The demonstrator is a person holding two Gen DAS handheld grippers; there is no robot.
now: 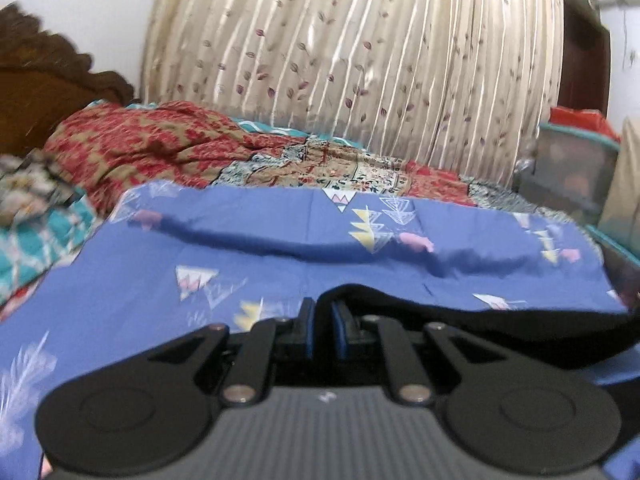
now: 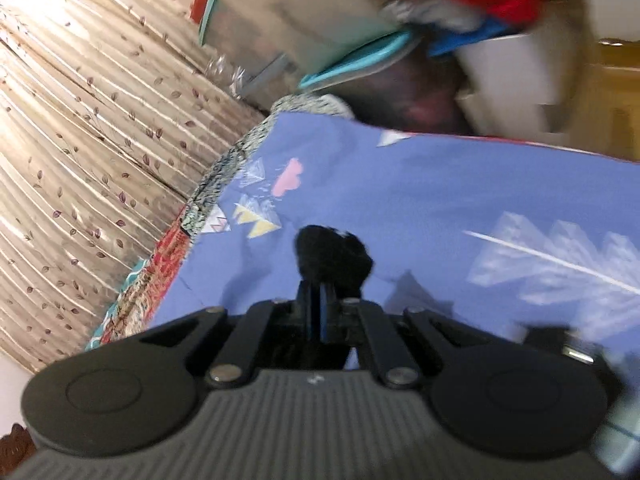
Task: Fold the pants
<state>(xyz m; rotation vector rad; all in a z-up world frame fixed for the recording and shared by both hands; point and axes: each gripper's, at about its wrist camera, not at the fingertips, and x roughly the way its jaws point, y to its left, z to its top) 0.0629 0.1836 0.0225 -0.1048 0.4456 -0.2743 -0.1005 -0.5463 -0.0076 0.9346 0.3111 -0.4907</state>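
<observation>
Black pants (image 1: 460, 312) were clamped in both the left gripper (image 1: 322, 320) and right gripper (image 2: 320, 280), above the blue sheet (image 1: 260, 216).

This is a bedroom in a home. A bed (image 1: 120, 312) has a blue sheet, a carved wooden headboard (image 1: 44, 92) and a red blanket (image 1: 140, 144). A long curtain (image 1: 360, 48) hangs behind.

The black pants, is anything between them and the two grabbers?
No. The left gripper is shut right on the black pants, and the right gripper pinches a bunch of the same fabric. Only the blue bedsheet lies ahead, with nothing on it in the way.
</observation>
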